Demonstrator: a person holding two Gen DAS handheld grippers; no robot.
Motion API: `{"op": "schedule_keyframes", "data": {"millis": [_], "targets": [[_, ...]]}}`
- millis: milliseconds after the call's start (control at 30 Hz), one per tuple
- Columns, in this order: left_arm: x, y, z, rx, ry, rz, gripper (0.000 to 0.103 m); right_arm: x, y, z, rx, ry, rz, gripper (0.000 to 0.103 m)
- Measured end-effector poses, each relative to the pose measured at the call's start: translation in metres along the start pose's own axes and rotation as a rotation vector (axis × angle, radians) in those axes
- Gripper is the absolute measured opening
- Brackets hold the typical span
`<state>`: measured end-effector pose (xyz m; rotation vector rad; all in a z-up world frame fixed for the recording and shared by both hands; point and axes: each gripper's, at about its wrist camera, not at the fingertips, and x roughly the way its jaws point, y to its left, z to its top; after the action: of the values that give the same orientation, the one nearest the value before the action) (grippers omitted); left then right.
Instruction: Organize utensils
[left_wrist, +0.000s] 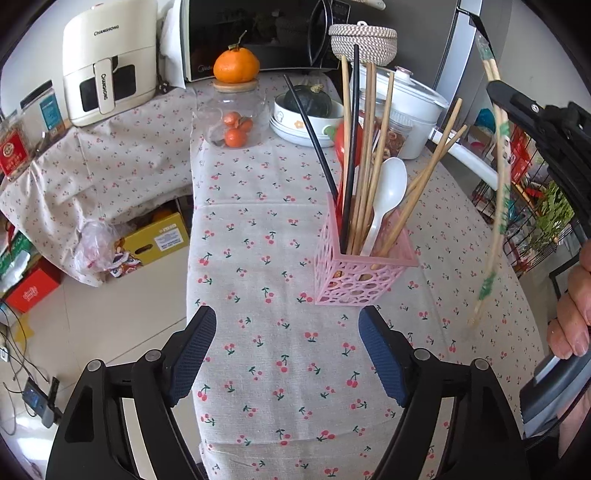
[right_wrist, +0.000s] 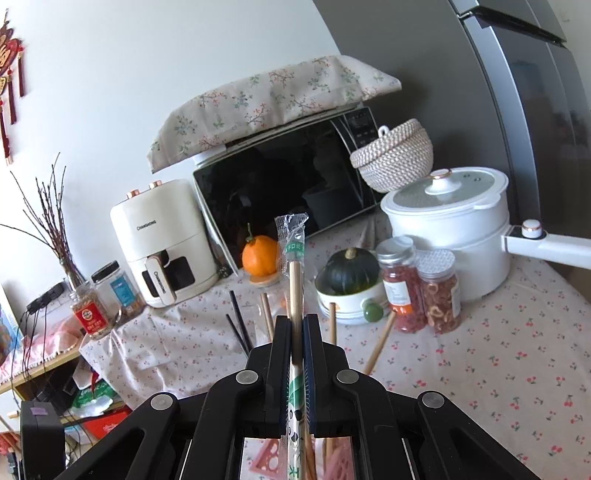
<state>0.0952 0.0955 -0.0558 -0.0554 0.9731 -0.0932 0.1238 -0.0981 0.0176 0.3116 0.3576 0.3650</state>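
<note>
Chopsticks (right_wrist: 295, 280) in a clear wrapper are clamped upright between the closed jaws of the right gripper (right_wrist: 296, 332), held above the pink holder (left_wrist: 360, 273). That holder stands on the cherry-print tablecloth (left_wrist: 266, 369) with more chopsticks and a white spoon (left_wrist: 388, 195). The left gripper (left_wrist: 286, 354) hangs open and empty before it.

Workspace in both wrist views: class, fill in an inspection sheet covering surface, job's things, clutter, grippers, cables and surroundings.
Surface: cherry-print tablecloth, bare near the left gripper.
Job's things: pink holder upright, holding chopsticks and a white spoon; wrapped chopsticks held above it.
Clutter: orange on a glass jar; squash in a bowl; white pot.
Grippers: left gripper open, empty; right gripper shut on the wrapped chopsticks.
Cables: wires on the floor.
Surroundings: microwave, air fryer, fridge.
</note>
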Motion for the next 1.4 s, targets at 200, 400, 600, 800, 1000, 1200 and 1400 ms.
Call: {"op": "schedule_keyframes", "data": {"millis": [200,400,600,800,1000,1200,1400], "targets": [[-0.001,0.016,0.002,-0.001,0.011,0.015,0.086,0.020,0.024,0.001,-0.069,-0.107,-0.077,0.005],[-0.003,0.021,0.001,0.002,0.012,0.008,0.088,0.038,0.046,-0.010,-0.189,-0.216,-0.206,0.005],[-0.002,0.018,0.002,0.009,0.008,0.006,0.088,0.058,0.049,-0.027,-0.241,-0.262,-0.276,0.005],[0.002,0.018,0.001,0.017,0.013,0.027,0.088,0.058,0.035,-0.041,-0.166,-0.201,-0.278,0.011],[-0.006,0.013,-0.003,0.005,0.003,0.006,0.089,0.013,0.031,-0.023,-0.106,-0.180,-0.221,0.070],[-0.025,-0.006,-0.012,0.019,-0.042,0.019,0.102,-0.039,0.021,-0.005,-0.109,-0.154,-0.274,0.103],[-0.046,-0.026,-0.028,0.011,-0.099,0.012,0.102,-0.087,0.002,-0.002,-0.136,-0.097,-0.335,0.103]]}}
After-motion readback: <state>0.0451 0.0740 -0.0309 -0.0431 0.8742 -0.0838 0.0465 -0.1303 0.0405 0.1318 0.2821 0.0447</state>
